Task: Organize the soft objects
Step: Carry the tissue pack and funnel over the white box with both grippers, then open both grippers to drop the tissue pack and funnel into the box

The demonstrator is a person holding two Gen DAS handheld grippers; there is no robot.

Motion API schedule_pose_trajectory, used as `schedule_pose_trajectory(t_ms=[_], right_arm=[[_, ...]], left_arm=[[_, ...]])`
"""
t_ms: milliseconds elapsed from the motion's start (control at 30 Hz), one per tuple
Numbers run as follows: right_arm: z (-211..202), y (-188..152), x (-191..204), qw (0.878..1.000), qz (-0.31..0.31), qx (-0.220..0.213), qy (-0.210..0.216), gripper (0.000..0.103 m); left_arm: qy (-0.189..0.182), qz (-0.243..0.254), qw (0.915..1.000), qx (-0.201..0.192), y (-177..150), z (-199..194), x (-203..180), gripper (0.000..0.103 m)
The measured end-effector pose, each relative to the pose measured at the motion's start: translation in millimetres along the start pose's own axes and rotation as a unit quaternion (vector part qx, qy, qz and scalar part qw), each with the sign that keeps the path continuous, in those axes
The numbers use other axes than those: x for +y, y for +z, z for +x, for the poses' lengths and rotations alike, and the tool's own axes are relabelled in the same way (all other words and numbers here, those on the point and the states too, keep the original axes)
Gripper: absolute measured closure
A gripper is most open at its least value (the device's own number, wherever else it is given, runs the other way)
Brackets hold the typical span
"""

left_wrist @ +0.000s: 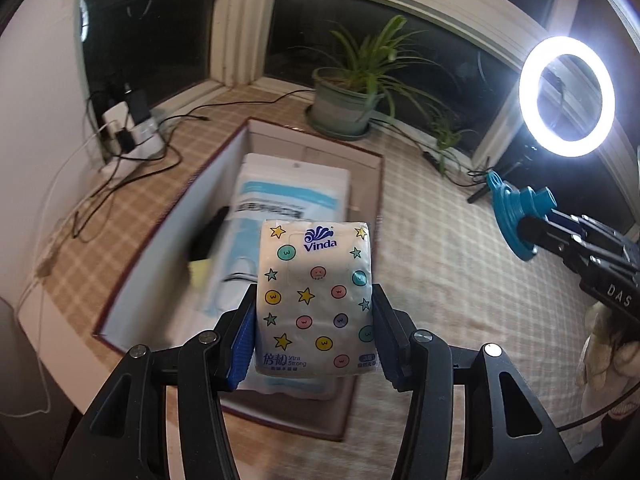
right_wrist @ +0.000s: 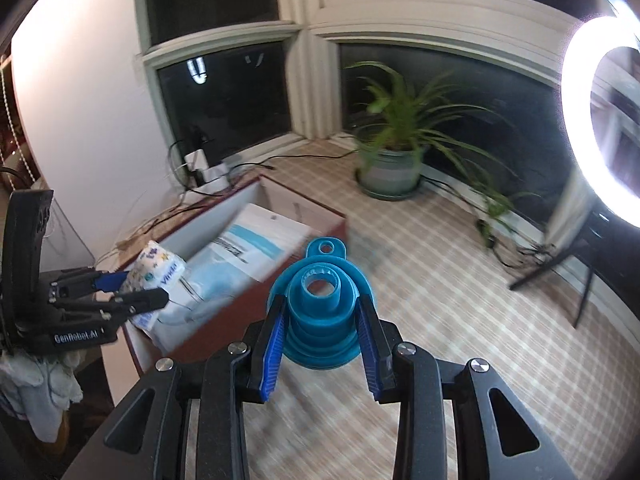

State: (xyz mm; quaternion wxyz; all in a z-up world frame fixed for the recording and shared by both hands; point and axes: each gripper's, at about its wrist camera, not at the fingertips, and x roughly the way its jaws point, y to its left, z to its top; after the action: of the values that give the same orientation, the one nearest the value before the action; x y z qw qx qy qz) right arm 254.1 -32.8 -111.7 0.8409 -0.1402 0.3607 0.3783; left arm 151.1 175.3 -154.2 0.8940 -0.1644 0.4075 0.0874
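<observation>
From your left wrist camera, your left gripper is clamped on a Vinda tissue pack, its blue pads pressing both long sides, and the pack stands upright over the near part of an open box with dark red edges. Inside the box lies a white and light-blue flat packet, with a blurred dark and yellow item against the left wall. Off to the right, your right gripper holds a blue collapsible funnel above the checked cloth, well apart from the box. A potted plant and a lit ring light stand behind. From your right wrist camera, your right gripper is closed on the funnel, pads squeezing its ribbed body, spout facing the lens, over the cloth just right of the box. At the left, the tissue pack sits in your left gripper above the box and its packet.
</observation>
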Motion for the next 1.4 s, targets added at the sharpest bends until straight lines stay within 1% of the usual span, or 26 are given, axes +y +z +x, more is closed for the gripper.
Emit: schedule_pose_trajectory(t_ms=[133, 300, 600, 767, 933, 1100, 1133, 1233, 1267, 1300, 1333, 1400], right_arm=[[24.4, 17.0, 26.9, 1.0, -0.015, 0.01, 0.019, 0.072], [54.1, 33.2, 47.7, 0.999, -0.021, 0.022, 0.035, 0.072], [106.7, 54.3, 73.0, 0.997, -0.025, 0.051, 0.051, 0.072], [132.5, 60.8, 77.6, 0.995, -0.013, 0.071, 0.062, 0.071], [151.2, 63.4, 81.3, 0.995, -0.015, 0.084, 0.055, 0.068], [164.0, 65.9, 79.5, 0.994, -0.008, 0.094, 0.056, 0.068], [165.4, 66.1, 79.1, 0.994, -0.008, 0.095, 0.056, 0.066], [168.4, 67.4, 77.9, 0.994, -0.005, 0.097, 0.057, 0.053], [168.6, 68.0, 77.2, 0.994, -0.003, 0.097, 0.058, 0.051], [168.5, 68.7, 76.6, 0.994, -0.002, 0.096, 0.058, 0.051], [167.9, 69.1, 76.1, 0.994, -0.002, 0.094, 0.059, 0.051], [166.6, 69.6, 75.4, 0.994, -0.001, 0.093, 0.059, 0.051]], left_arm=[[0.012, 0.0, 0.9999, 0.003, -1.3, 0.9, 15.6, 0.052], [0.019, 0.002, 0.9997, 0.014, -3.1, 7.2, 31.3, 0.052], [0.014, 0.017, 0.9991, 0.036, -4.6, 21.7, 39.8, 0.052], [0.007, 0.021, 0.9988, 0.044, -3.0, 28.5, 40.6, 0.052], [0.002, 0.019, 0.9987, 0.048, -1.3, 33.8, 42.5, 0.052], [0.002, 0.017, 0.9986, 0.049, 0.5, 36.4, 43.4, 0.051], [0.002, 0.016, 0.9986, 0.05, 1.1, 37.1, 43.9, 0.051], [0.001, 0.013, 0.9987, 0.05, 2.1, 37.6, 44.4, 0.05], [0.0, 0.013, 0.9987, 0.049, 2.5, 37.4, 44.3, 0.05], [0.0, 0.012, 0.9988, 0.048, 2.9, 37.2, 44.2, 0.047], [0.001, 0.011, 0.9988, 0.047, 3.5, 36.7, 44.1, 0.041], [0.001, 0.008, 0.999, 0.044, 4.8, 36.2, 44.9, 0.037]])
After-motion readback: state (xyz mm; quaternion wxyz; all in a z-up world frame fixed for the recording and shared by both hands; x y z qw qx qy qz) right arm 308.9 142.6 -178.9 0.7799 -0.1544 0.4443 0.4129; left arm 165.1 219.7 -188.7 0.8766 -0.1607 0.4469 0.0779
